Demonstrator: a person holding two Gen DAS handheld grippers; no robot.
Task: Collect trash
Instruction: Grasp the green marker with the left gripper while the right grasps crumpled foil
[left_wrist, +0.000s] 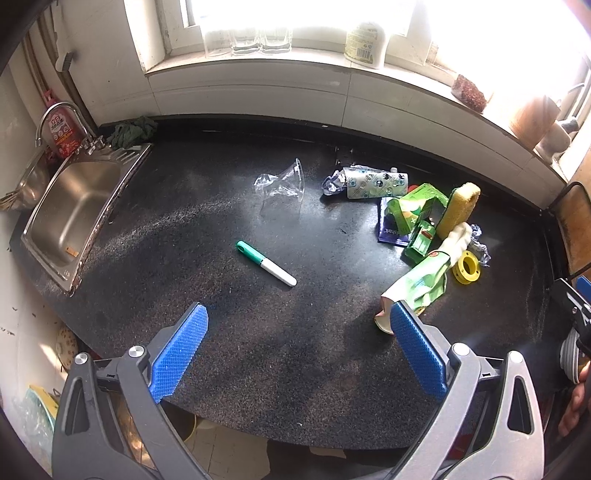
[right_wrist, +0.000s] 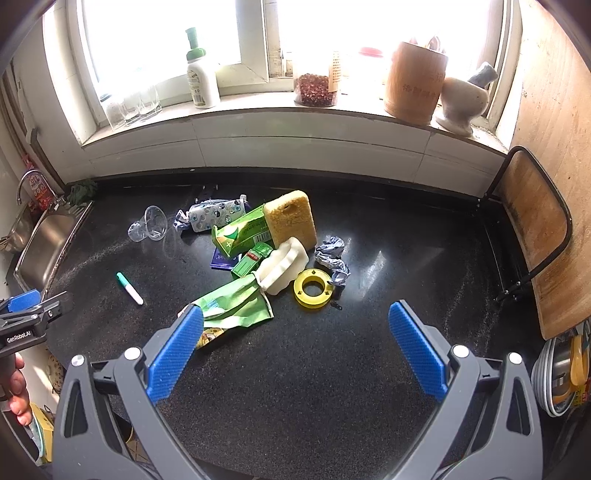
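Trash lies on a black counter (left_wrist: 258, 350) (right_wrist: 388, 258): a crushed clear plastic cup (left_wrist: 282, 182) (right_wrist: 149, 224), a patterned wrapper (left_wrist: 375, 182) (right_wrist: 216, 214), a green carton (left_wrist: 417, 206) (right_wrist: 242, 232), a yellow sponge (left_wrist: 458, 210) (right_wrist: 291, 218), a green-and-cream rubber glove (left_wrist: 424, 280) (right_wrist: 240, 302), a yellow tape ring (left_wrist: 467, 267) (right_wrist: 312, 288), crumpled foil (right_wrist: 332, 254) and a green-capped marker (left_wrist: 266, 263) (right_wrist: 129, 288). My left gripper (left_wrist: 299, 317) is open and empty above the counter's front. My right gripper (right_wrist: 295, 319) is open and empty, just in front of the glove.
A steel sink (left_wrist: 74, 210) with a tap is at the left. A windowsill (right_wrist: 258, 110) holds a bottle, glasses, jars and a mortar. A wooden board in a black rack (right_wrist: 532, 240) stands at the right. Stacked bowls (right_wrist: 561, 376) sit below the counter's right end.
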